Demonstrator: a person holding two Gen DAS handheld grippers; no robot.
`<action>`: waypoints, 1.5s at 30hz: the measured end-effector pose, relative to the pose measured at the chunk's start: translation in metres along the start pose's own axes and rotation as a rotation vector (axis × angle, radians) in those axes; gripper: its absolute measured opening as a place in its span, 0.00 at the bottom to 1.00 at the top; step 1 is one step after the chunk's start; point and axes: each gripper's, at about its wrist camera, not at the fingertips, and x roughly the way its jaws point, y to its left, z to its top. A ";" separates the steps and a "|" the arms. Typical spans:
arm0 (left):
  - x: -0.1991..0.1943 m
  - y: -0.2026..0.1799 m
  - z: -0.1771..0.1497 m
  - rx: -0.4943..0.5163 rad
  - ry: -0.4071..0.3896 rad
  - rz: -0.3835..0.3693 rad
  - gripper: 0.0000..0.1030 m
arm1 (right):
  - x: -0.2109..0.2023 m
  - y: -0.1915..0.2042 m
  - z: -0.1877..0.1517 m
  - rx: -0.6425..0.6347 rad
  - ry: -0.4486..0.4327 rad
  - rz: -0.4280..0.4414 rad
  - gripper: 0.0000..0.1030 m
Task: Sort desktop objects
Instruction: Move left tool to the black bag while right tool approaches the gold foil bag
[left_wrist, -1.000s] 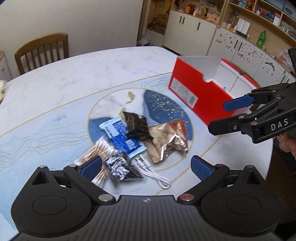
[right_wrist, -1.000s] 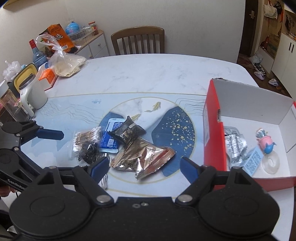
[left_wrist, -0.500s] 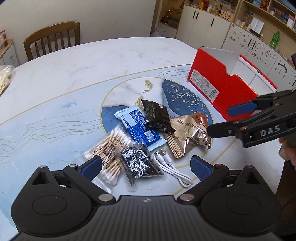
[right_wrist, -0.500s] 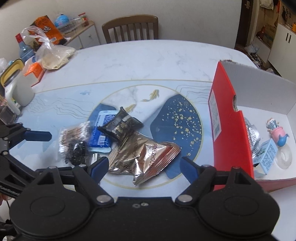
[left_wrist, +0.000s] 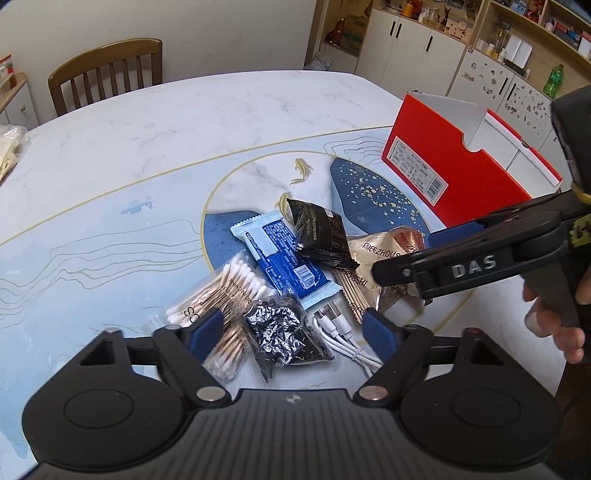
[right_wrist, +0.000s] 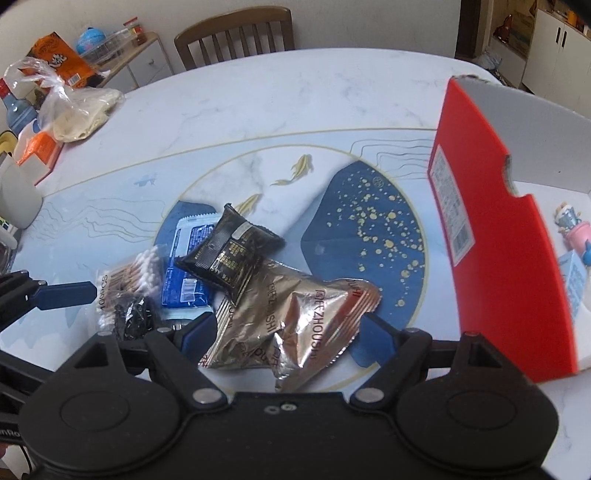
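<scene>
1. The counter (left_wrist: 110, 147) looks like polished marble, smooth and glossy, with printed blue and gold patterns.
2. The gold snack bag (right_wrist: 295, 325) is crinkled metallic foil, highly reflective.
3. The black packet (right_wrist: 231, 253) is glossy plastic film.
4. The blue wrapper (left_wrist: 284, 258) is smooth, shiny plastic.
5. The cotton swabs (left_wrist: 221, 291) sit in clear film, with wooden sticks and matt white tips.
6. The red box (left_wrist: 454, 181) is matt cardboard, white inside, with a paper label.
7. The cable (left_wrist: 343, 332) is smooth white plastic.
8. The chair (left_wrist: 107, 70) is varnished wood.
9. Both grippers are matt black plastic with blue pads (left_wrist: 207, 328).
</scene>
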 end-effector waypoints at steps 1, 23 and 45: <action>0.001 0.000 0.000 0.000 0.003 -0.001 0.75 | 0.003 0.001 0.000 0.001 0.005 -0.003 0.82; 0.015 -0.006 -0.003 0.021 0.043 0.003 0.40 | 0.022 0.016 -0.004 -0.062 0.026 -0.061 0.69; 0.018 -0.015 -0.007 0.040 0.043 0.003 0.28 | -0.001 -0.001 -0.024 -0.047 0.019 -0.018 0.45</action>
